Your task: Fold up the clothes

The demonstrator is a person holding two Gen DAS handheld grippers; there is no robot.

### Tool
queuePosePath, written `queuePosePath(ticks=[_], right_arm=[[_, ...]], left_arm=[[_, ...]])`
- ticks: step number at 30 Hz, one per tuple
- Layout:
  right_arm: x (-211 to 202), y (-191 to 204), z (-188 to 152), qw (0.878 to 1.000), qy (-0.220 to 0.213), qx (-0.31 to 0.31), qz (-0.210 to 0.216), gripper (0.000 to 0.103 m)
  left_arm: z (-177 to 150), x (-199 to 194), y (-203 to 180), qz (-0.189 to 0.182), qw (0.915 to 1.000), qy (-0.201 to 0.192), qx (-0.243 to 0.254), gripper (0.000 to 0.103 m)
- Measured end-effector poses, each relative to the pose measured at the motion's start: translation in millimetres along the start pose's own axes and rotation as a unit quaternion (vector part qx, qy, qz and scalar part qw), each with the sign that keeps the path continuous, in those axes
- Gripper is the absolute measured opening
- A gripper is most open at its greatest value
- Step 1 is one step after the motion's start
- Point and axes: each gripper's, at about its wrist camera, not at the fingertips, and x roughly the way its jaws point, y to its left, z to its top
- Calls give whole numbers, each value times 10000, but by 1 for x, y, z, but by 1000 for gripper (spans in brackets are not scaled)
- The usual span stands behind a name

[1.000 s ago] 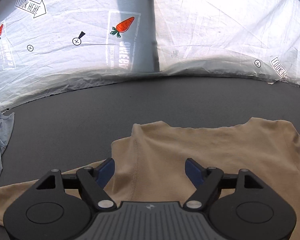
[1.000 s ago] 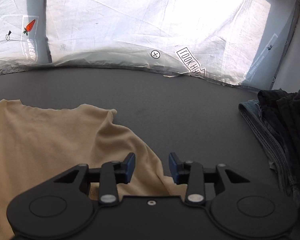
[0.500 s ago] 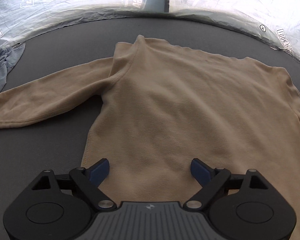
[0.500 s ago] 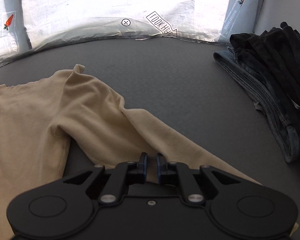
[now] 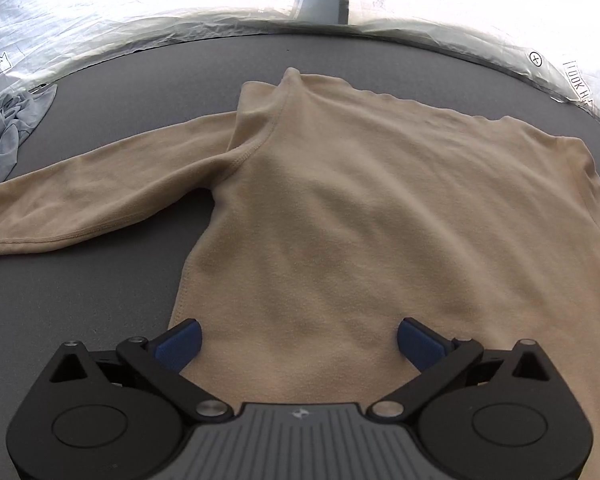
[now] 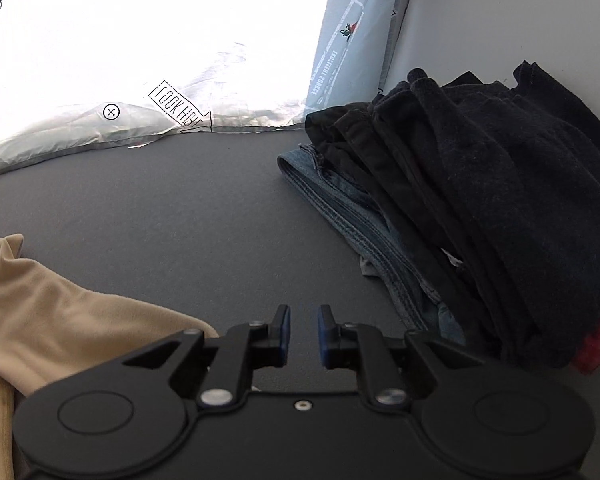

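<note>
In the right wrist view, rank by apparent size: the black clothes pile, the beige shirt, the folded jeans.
1. Black clothes pile, largest.
2. Beige shirt, only partly in frame and near the camera, so its rank is unsure.
3. Folded jeans, mostly hidden under the pile.

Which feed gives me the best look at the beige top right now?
The left wrist view. There the beige top lies spread flat on the dark table, body, collar and one long sleeve all visible. The right wrist view catches only a bunched edge at its lower left, beside the dark folded clothes pile.
</note>
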Motion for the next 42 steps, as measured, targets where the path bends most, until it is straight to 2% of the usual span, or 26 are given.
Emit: queuePosePath(ticks=[5, 9, 12, 17, 19, 22, 24, 28, 32, 37, 42], right_arm=[[-21, 8, -37, 9967, 346, 222, 698, 18], [-18, 13, -57, 9939, 678, 459, 736, 18], [-14, 7, -56, 9939, 708, 537, 658, 17], [-4, -7, -37, 9990, 320, -77, -286, 17], [-7, -17, -24, 9968, 78, -194, -769, 17], [-16, -29, -10, 9923, -169, -178, -1214, 17], [-25, -34, -8, 9939, -206, -65, -1082, 18], [-43, -24, -23, 9994, -64, 336, -16, 18], [-33, 13, -46, 9970, 320, 345, 618, 6], [-9, 18, -53, 9922, 679, 885, 559, 5], [2, 7, -40, 9966, 554, 597, 90, 5]], left_arm=[[0, 0, -1, 12, 10000, -33, -9, 103], [0, 1, 0, 2, 10000, -48, 7, 103], [1, 1, 0, -14, 10000, -40, 28, 103], [0, 1, 0, -23, 10000, -70, 40, 103], [-1, 1, 0, -27, 9999, -90, 43, 103], [-2, 1, 0, -30, 9999, -124, 42, 103], [-2, 0, 1, -32, 9999, -142, 42, 103], [-3, 0, 0, -30, 9999, -158, 41, 103], [-3, 0, 0, -35, 9999, -155, 52, 103], [-1, 0, 2, -64, 9999, -124, 81, 103], [-3, 0, 1, -64, 9998, -151, 76, 103]])
